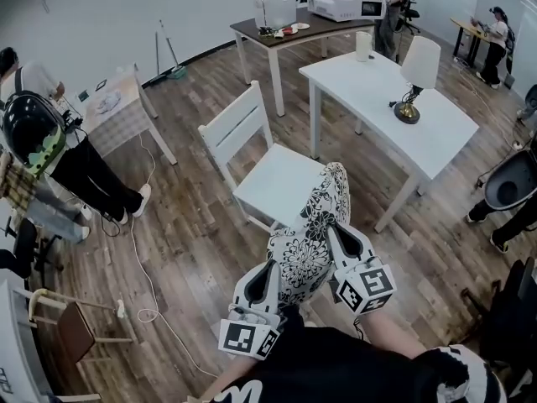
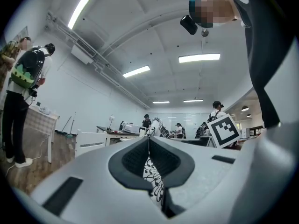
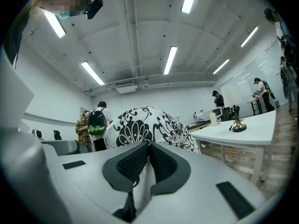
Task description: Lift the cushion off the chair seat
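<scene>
Both grippers hold the patterned cushion near the white chair.
The left gripper (image 1: 273,269) and right gripper (image 1: 333,232) each clamp shut on the near end of the cushion (image 1: 312,229). Its far end hangs over the near right corner of the chair (image 1: 262,180) seat, left of the white table (image 1: 369,91).

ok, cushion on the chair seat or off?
Mostly off: left gripper and right gripper hold cushion past the chair seat; far end overlaps it, contact cannot tell.

Large room with white walls (image 1: 126,15), wood-plank floor (image 1: 201,242) and long ceiling strip lights (image 3: 170,59). A white table (image 1: 445,128) holds a lamp (image 1: 417,78); a dark-topped table (image 1: 323,27) stands behind.
</scene>
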Available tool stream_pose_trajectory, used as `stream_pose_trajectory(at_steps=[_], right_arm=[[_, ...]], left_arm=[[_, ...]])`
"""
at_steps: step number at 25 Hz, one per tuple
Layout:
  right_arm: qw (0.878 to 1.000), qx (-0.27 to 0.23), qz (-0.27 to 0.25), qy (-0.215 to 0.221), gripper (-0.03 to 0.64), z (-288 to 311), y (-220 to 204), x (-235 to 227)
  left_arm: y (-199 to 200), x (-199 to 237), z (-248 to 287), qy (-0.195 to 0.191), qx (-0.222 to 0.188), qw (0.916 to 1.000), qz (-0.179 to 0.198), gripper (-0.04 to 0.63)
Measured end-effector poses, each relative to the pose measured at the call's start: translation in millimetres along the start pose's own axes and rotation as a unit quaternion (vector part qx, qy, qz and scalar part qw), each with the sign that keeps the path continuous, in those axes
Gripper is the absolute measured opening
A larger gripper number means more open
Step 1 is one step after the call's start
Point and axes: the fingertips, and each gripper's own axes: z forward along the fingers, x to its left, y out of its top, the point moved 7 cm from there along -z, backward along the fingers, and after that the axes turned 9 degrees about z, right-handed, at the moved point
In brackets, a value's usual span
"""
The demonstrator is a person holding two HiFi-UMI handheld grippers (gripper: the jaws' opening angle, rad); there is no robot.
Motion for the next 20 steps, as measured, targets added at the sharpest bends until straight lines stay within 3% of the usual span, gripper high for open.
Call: stream_pose_trajectory(at_steps=[5,20], right_arm=[[1.0,-0.005,0.0,0.005,0.034,-4.4,7.9,7.5],[0.999,-0.004,0.023,0.03,0.034,-9.2,1.0,21.5]], left_arm=[[6.0,-5.3,-3.4,-0.01,-0.002,0.9999,0.0,0.006],[2.6,-3.6,-30.1,0.026,-0.004,0.9997,0.002,0.006]])
